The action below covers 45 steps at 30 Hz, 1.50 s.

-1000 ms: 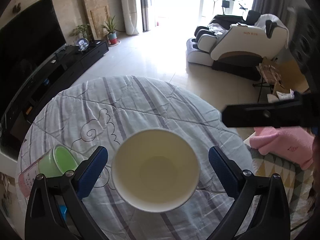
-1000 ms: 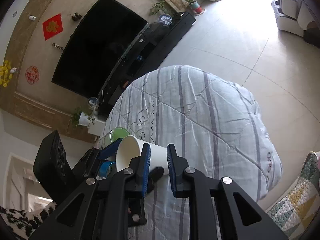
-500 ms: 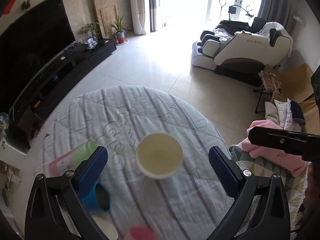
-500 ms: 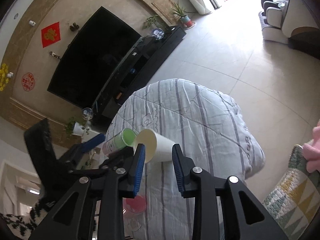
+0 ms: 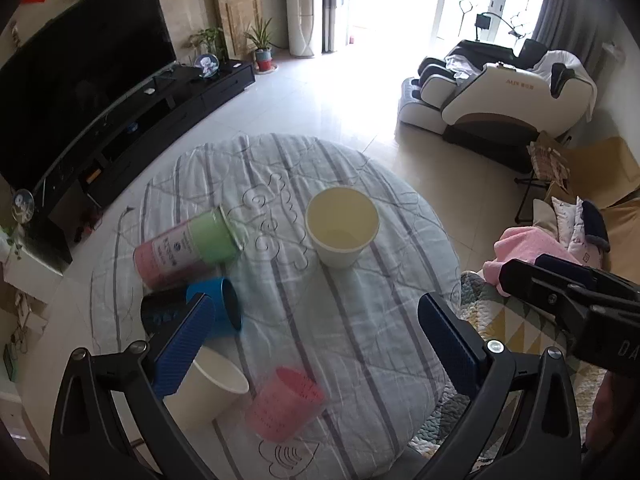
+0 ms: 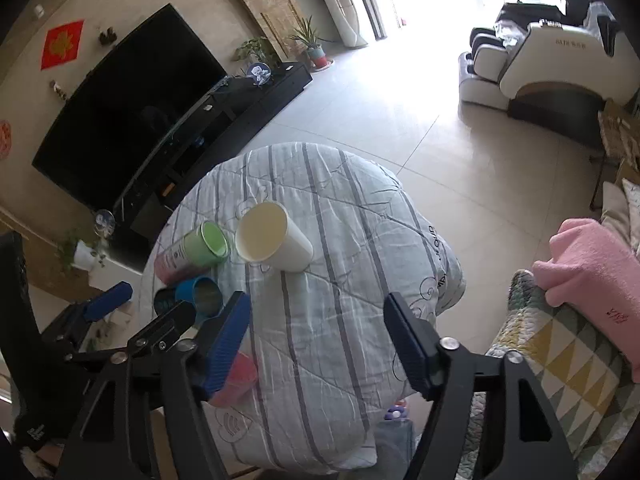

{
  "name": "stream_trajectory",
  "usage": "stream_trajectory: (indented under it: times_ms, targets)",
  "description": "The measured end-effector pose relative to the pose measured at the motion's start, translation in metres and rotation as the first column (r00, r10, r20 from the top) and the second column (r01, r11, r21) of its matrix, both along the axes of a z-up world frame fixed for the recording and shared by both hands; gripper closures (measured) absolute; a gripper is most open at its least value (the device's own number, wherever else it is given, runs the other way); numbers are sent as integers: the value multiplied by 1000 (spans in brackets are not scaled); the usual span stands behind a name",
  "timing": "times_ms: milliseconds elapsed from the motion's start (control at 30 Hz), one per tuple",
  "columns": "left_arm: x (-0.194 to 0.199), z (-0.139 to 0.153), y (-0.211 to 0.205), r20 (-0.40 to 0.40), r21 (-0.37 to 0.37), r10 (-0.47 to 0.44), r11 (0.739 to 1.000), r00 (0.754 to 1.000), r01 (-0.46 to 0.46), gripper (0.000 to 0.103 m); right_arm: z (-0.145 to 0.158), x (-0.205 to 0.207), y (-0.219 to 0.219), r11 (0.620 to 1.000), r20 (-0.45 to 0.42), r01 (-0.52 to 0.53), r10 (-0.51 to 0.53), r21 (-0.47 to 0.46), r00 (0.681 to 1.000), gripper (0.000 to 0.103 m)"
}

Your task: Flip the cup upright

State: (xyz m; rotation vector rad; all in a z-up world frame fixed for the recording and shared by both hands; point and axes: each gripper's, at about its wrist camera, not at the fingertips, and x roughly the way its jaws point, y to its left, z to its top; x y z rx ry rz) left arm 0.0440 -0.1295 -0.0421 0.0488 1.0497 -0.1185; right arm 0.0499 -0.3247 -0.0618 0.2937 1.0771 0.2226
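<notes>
Your white paper cup (image 5: 341,226) stands upright at frame centre on the striped quilt (image 5: 360,340); your left gripper (image 5: 316,344) and right gripper (image 6: 320,344) both gape empty.

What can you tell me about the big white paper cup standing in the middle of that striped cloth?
The big white paper cup is plain, tapered, with a wide rolled rim and a cream, seemingly empty inside. It stands upright, mouth up, on the grey-striped quilted cloth, apart from the other cups. Neither gripper touches it.
</notes>
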Motion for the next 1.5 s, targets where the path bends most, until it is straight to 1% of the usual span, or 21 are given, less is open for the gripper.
stream_trajectory:
  times_ms: [133, 200, 400, 500, 1100, 1500]
  targets:
    - [-10, -4, 9, -4, 9, 20, 1000, 1000, -20, 0, 0, -9, 6, 999, -6, 12, -12, -30, 1000, 26]
    - [-13, -5, 12, 2, 17, 23, 1000, 1000, -23, 0, -1, -12, 8, 999, -2, 18, -18, -48, 1000, 26]
    - [-15, -4, 18, 7, 2, 34, 999, 999, -34, 0, -4, -16, 13, 998, -22, 19, -20, -59, 1000, 26]
    - [-15, -3, 19, 13, 12, 38, 999, 999, -38, 0, -2, -17, 14, 998, -24, 19, -20, -59, 1000, 26]
    - [-18, -4, 17, 15, -8, 36, 999, 999, -35, 0, -7, -23, 15, 998, -54, 10, -14, -65, 998, 26]
    - [-20, -5, 15, 15, -9, 35, 999, 999, -35, 0, -2, -26, 13, 998, -40, 23, -25, -66, 999, 26]
